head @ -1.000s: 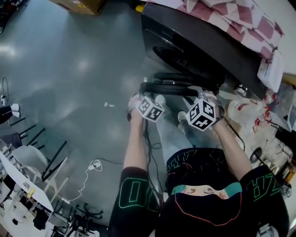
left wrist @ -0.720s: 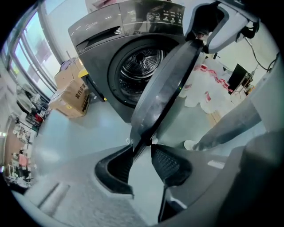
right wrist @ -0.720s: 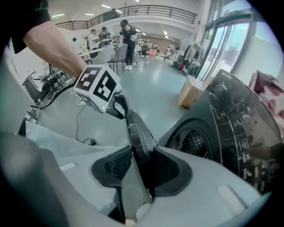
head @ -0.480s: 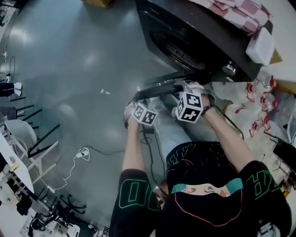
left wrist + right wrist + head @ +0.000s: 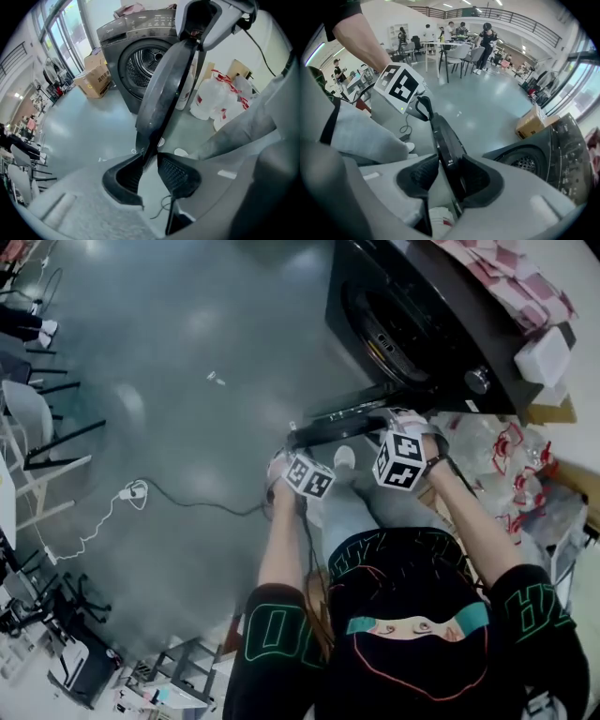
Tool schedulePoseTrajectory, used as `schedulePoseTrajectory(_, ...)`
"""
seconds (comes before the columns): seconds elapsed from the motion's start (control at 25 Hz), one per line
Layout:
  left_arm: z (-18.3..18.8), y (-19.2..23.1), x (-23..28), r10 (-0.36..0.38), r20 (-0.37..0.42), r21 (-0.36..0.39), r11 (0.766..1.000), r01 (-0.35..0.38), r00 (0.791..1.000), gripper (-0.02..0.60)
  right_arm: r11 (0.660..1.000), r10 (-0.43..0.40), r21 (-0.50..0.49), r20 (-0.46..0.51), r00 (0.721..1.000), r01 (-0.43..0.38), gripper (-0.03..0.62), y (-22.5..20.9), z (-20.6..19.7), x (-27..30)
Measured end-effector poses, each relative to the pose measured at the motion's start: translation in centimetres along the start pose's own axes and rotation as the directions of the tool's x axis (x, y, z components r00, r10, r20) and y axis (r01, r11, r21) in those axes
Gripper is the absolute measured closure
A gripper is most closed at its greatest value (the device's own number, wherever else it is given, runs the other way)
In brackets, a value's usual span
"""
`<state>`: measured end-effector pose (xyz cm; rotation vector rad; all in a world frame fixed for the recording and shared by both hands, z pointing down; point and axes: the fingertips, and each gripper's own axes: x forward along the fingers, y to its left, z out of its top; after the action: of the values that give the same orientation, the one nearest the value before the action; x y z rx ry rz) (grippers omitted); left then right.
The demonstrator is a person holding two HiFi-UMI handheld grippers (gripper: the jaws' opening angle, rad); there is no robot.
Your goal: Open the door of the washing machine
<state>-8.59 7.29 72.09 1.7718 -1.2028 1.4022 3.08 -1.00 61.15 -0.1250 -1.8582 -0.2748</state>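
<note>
The dark washing machine stands at the upper right with its drum uncovered. Its round door is swung out, away from the machine's front. My left gripper sits at the door's free end. The door's thin rim lies between the left gripper's jaws, against one pad; the other pad stands off it. These jaws have just been closing. My right gripper holds the door nearer the machine. In the right gripper view the door slab is clamped in the right gripper.
White plastic bags with red print lie right of the machine. A checked cloth covers its top. A cardboard box stands beyond it. A white cable and chairs are at the left. People at tables are far off.
The door has swung further out from the machine's front, and both grippers have travelled with it and rolled. The head view has turned, so the machine now sits further right.
</note>
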Motion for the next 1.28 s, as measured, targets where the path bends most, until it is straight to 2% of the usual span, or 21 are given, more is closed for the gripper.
schedulePoseTrajectory(0.28, -2.2, -4.3, -1.3, 0.03, 0.031, -0.083, 0.996, -0.027, 0.999, 0.477, 0.994, 0.006, -0.106, 0.031, 1.0, -0.002, 0.434, 3.0, -1.0, -0.9)
schedulePoseTrajectory(0.44, -2.9, -6.8, -1.4, 0.082, 0.043, -0.097, 0.992, -0.077, 0.996, 0.483, 0.985, -0.006, -0.172, 0.046, 0.999, 0.013, 0.433, 4.1, -1.9, -1.1)
schedulePoseTrajectory(0.56, -3.4, -9.4, -1.8, 0.095, 0.048, -0.13, 0.988, -0.088, 0.994, 0.485, 0.976, -0.007, -0.219, 0.04, 0.999, 0.015, 0.43, 5.4, -3.0, -1.4)
schedulePoseTrajectory(0.68, -3.7, -10.7, -2.8, 0.149, 0.086, -0.225, 0.966, -0.127, 0.985, 0.485, 0.966, -0.007, -0.256, 0.038, 0.999, 0.017, 0.43, 6.2, -3.5, -1.8)
schedulePoseTrajectory(0.76, -4.0, -11.3, -4.7, 0.206, 0.115, -0.326, 0.932, -0.159, 0.972, 0.504, 0.963, 0.003, -0.268, 0.046, 0.999, 0.009, 0.43, 6.8, -3.8, -2.0)
schedulePoseTrajectory(0.92, -4.7, -11.3, -11.5, 0.346, 0.149, -0.542, 0.812, -0.217, 0.926, 0.517, 0.961, -0.007, -0.274, 0.073, 0.997, 0.027, 0.428, 6.9, -4.4, -2.5)
schedulePoseTrajectory(1.0, -5.6, -10.8, -15.6, 0.431, 0.15, -0.625, 0.739, -0.252, 0.89, 0.549, 0.97, -0.007, -0.239, 0.124, 0.992, 0.037, 0.413, 6.8, -4.0, -3.4)
schedulePoseTrajectory(1.04, -6.0, -10.4, -17.7, 0.477, 0.15, -0.676, 0.689, -0.263, 0.866, 0.565, 0.978, -0.01, -0.203, 0.167, 0.986, 0.044, 0.413, 6.5, -3.4, -4.3)
schedulePoseTrajectory(1.08, -6.5, -10.0, -19.8, 0.523, 0.148, -0.733, 0.628, -0.262, 0.839, 0.571, 0.987, -0.014, -0.154, 0.215, 0.976, 0.049, 0.413, 6.2, -2.7, -5.3)
schedulePoseTrajectory(1.16, -6.9, -9.6, -23.9, 0.609, 0.141, -0.842, 0.489, -0.229, 0.78, 0.571, 1.0, -0.014, -0.007, 0.33, 0.944, 0.018, 0.419, 5.8, -1.4, -7.5)
schedulePoseTrajectory(1.2, -6.5, -9.7, -25.9, 0.651, 0.14, -0.882, 0.425, -0.205, 0.746, 0.571, 0.996, -0.012, 0.089, 0.4, 0.917, -0.026, 0.448, 5.7, -1.1, -8.9)
schedulePoseTrajectory(1.24, -5.7, -9.9, -27.8, 0.69, 0.142, -0.911, 0.372, -0.179, 0.71, 0.571, 0.979, -0.015, 0.186, 0.473, 0.881, -0.083, 0.487, 5.6, -1.0, -10.4)
schedulePoseTrajectory(1.28, -4.5, -10.1, -29.9, 0.727, 0.15, -0.931, 0.332, -0.152, 0.67, 0.571, 0.953, -0.026, 0.268, 0.543, 0.839, -0.144, 0.52, 5.4, -0.9, -12.2)
